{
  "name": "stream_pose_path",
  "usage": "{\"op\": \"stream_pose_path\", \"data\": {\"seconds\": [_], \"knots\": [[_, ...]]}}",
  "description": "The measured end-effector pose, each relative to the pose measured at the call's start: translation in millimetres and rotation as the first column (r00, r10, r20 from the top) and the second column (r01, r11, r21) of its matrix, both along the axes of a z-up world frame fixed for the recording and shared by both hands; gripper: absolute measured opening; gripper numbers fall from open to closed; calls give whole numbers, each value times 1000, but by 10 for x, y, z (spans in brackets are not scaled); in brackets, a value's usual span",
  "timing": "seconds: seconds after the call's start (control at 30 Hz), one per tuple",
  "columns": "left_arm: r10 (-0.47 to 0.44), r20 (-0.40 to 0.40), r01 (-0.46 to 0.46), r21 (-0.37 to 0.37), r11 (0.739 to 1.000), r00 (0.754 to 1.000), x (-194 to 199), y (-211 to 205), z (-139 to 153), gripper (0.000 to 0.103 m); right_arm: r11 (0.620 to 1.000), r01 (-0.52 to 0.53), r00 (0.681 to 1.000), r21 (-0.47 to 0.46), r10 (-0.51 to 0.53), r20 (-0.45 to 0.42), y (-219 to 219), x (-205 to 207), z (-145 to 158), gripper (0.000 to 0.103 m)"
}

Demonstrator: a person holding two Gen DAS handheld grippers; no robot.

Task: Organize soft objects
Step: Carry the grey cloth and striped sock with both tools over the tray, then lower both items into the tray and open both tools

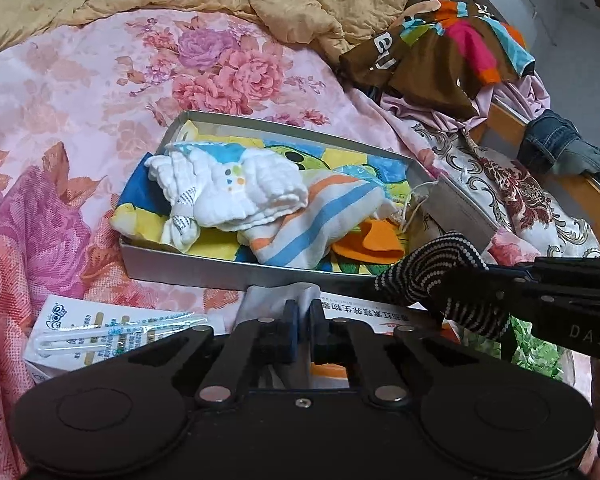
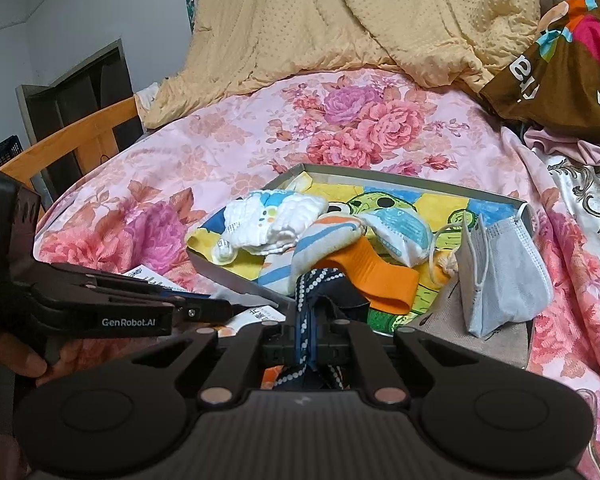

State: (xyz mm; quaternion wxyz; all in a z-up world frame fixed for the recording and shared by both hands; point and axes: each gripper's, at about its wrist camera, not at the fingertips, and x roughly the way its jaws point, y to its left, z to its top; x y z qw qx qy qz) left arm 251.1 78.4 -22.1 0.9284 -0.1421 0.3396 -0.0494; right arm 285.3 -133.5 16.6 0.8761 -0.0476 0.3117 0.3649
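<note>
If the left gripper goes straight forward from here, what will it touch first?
Probably the pale cloth lying just past the shut left gripper, then the near wall of the grey tray. Depth is hard to judge in this fisheye view.

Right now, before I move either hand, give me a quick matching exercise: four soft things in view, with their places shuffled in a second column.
Things:
1. white quilted cloth with coloured dots
2. dark fabric strap with white dots
3. grey pleated face mask
4. brown multicoloured printed garment

Places:
A. clamped in the right gripper
B. heaped outside the box, far right on the bed
C. standing at the right end of the shallow grey box
D. lying on top of the pile at the left end of the box

Pairs: 1-D, 2-A, 3-C, 4-B
</note>
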Motion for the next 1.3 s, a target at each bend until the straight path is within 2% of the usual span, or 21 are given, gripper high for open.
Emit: {"op": "stream_pose_path", "data": {"seconds": [0.13, 0.3, 0.5, 0.63, 0.73, 0.93, 1.13, 1.2, 1.27, 1.3], "knots": [[11, 35, -10, -31, 999, 999, -12, 57, 94, 4, 1000, 4, 1000, 9, -4, 1, 4, 8, 3, 5], [10, 124, -3, -57, 998, 992, 53, 66, 344, 4, 999, 19, 999, 41, -20, 30, -17, 29, 52, 5], [17, 231, -2, -66, 998, 973, 345, -1, 638, 4, 994, 56, 994, 98, -65, 91, -19, 209, 239, 5], [4, 287, 13, -56, 998, 958, 596, -85, 692, 4, 989, 91, 988, 119, -105, 117, 6, 412, 324, 5], [-6, 290, 26, -64, 998, 957, 775, -119, 607, 4, 986, 111, 986, 127, -126, 109, 15, 593, 336, 5], [-2, 235, 18, -67, 998, 972, 935, -115, 337, 5, 986, 142, 986, 88, -148, 72, 2, 817, 172, 5], [-15, 197, 23, -39, 999, 980, 939, -147, 185, 14, 982, 182, 983, 50, -183, 25, -19, 816, -35, 10], [-19, 186, 24, -23, 999, 982, 942, -173, 144, 17, 983, 180, 983, 41, -181, 21, -20, 798, -72, 14], [-14, 180, 18, -20, 1000, 983, 938, -181, 118, 18, 985, 173, 985, 25, -174, 21, -21, 789, -85, 27], [-10, 181, 14, -22, 1000, 983, 930, -182, 113, 21, 986, 167, 986, 20, -168, 23, -30, 780, -82, 30]]}}
